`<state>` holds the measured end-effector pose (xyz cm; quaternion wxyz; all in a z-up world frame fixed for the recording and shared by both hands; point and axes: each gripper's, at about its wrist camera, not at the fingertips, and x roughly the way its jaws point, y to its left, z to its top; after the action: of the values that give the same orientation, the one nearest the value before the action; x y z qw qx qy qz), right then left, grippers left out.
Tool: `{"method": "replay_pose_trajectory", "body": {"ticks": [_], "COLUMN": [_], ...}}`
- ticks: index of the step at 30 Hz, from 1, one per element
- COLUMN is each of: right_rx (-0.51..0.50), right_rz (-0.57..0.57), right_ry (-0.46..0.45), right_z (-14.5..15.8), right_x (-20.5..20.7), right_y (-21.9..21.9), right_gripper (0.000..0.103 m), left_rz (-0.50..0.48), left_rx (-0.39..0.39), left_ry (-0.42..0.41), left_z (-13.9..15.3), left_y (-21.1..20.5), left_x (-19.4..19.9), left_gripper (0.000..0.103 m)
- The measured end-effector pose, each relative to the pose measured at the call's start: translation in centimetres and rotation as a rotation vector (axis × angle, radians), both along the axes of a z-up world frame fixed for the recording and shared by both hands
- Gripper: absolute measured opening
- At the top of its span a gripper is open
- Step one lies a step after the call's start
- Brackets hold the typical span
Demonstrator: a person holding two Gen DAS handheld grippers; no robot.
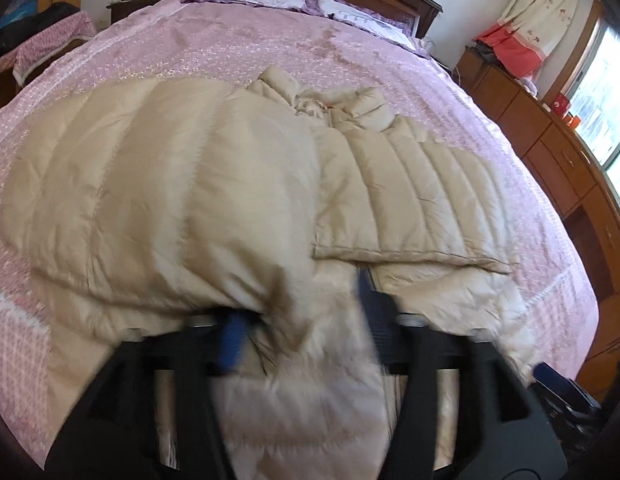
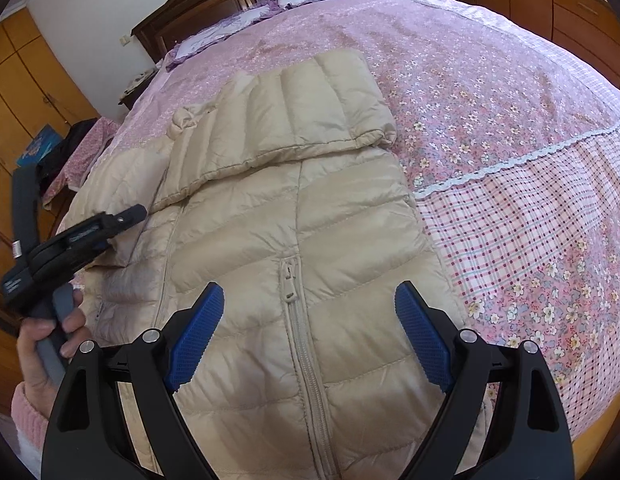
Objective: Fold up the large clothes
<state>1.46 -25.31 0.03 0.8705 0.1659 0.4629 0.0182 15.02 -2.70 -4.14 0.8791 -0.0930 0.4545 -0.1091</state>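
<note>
- lying spread over the pink floral bedspread (image 2: pixel 489 92), the beige down jacket (image 2: pixel 270 220) sits front up with its zipper (image 2: pixel 306 360) closed, and one sleeve (image 2: pixel 294 112) is already folded across the chest.
- the left gripper (image 1: pixel 302 320) is blurred in its own view; its jaws stand partly apart with puffy jacket fabric bunched between them, and whether the pads press on it cannot be told.
- the right gripper (image 2: pixel 310 336) hovers over the lower front, its blue pads (image 2: pixel 198 336) spread wide and holding nothing.
- the jacket looks light, soft and springy, with a slick shell, so folds will likely puff back up and slide.
- a thick pinch at a hem, cuff or quilted seam should hold better than a smooth panel.
- the person's hand (image 2: pixel 46 344) grips the left gripper's handle.
</note>
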Motion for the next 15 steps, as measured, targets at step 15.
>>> {"method": "replay_pose_trajectory", "body": {"ticks": [15], "right_rx": [-0.012], "right_rz": [0.215], "right_ry": [-0.060], "right_z": [2.7], "right_x": [3.0], "right_y": [8.1], "right_gripper": [0.085], "left_rz": [0.136], "left_rx": [0.114], "left_ry": [0.061], "left_z": [1.8], "left_y": [8.7], "left_x": [-5.3], "left_gripper": [0.078]}}
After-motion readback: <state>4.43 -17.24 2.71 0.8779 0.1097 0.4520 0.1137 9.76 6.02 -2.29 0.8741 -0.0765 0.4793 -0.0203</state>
